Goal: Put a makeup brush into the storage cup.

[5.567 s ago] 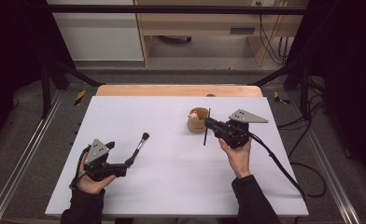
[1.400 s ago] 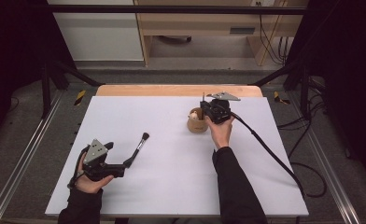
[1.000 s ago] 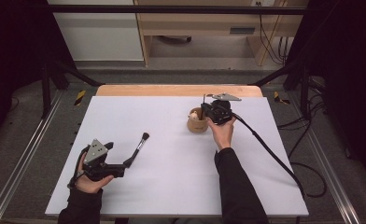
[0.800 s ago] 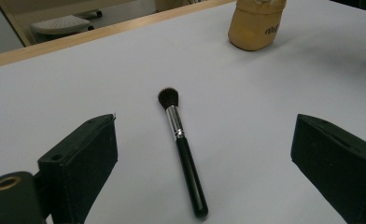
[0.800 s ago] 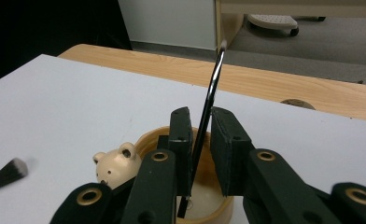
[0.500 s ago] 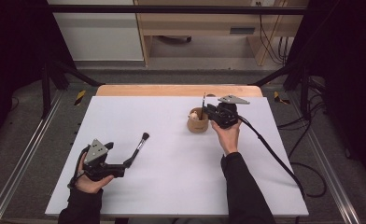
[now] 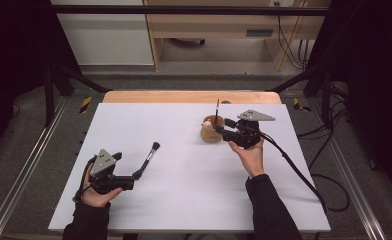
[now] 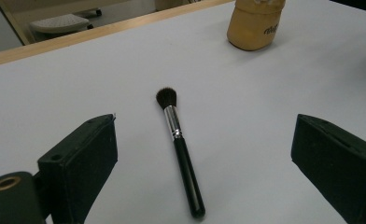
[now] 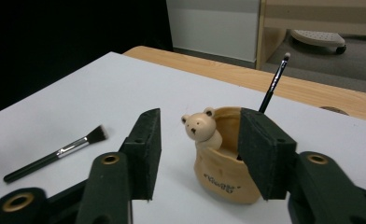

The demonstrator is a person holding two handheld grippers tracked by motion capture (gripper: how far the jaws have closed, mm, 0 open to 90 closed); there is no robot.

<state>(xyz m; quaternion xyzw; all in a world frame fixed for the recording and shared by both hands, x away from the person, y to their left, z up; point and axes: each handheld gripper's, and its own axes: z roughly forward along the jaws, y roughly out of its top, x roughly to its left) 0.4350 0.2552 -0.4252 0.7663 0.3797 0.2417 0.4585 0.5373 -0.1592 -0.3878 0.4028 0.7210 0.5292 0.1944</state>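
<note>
Item: tan bear-figure pot (image 9: 225, 158), upright on the white surface (image 7: 184, 145), right of centre toward the far edge. Contents: one thin dark brush (image 9: 273, 86), handle down, leaning on the rim, pale tip up; anything further inside is probably hidden by the wall.

Right tongs (image 9: 197, 149): just beside the pot, jaws just been opening, nothing gripped.

Left tongs (image 8: 204, 158): spread wide, empty, with a black makeup brush (image 8: 179, 147) lying flat on the surface between them.
</note>
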